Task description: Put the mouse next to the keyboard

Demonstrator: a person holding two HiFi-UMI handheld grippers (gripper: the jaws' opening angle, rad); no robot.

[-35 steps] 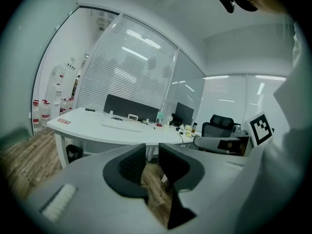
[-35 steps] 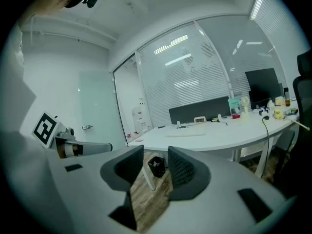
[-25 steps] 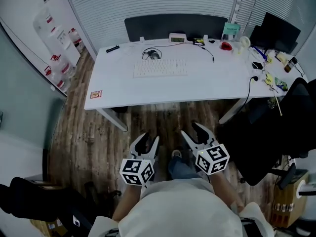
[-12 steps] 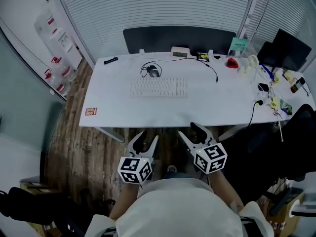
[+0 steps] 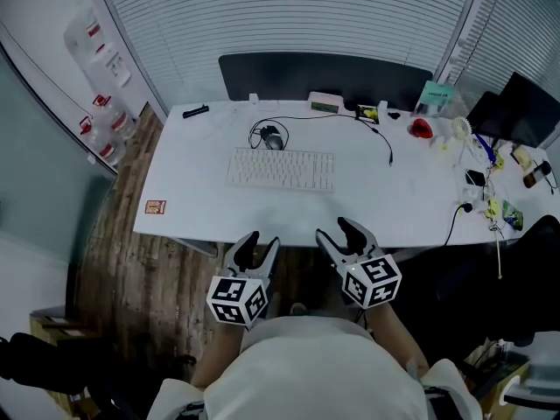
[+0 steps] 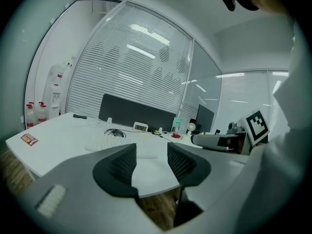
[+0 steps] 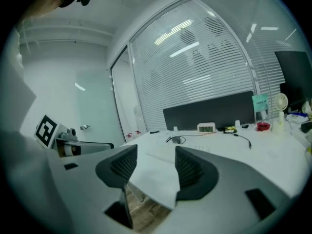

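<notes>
- The mouse (image 5: 273, 136) is seen on the white worktop (image 5: 192, 195), just beyond the keyboard (image 5: 281, 169), at about 11 o'clock from its middle; a dark cable (image 5: 255, 131) is looped round it.
- The left gripper (image 5: 261, 240) and the right gripper (image 5: 337, 231) are held off the worktop's near edge, at 6 o'clock from the keyboard; both sets of fingers have just been opening and are spread wide, with nothing between them.
- The mouse is well apart from both; the reach is judged barely begun.
- The looped cable could be snagged and the mouse tugged back; the keyboard, lying across the reach, could be knocked by a low approach; the rounded shell could be lost if pinched off-centre.
</notes>
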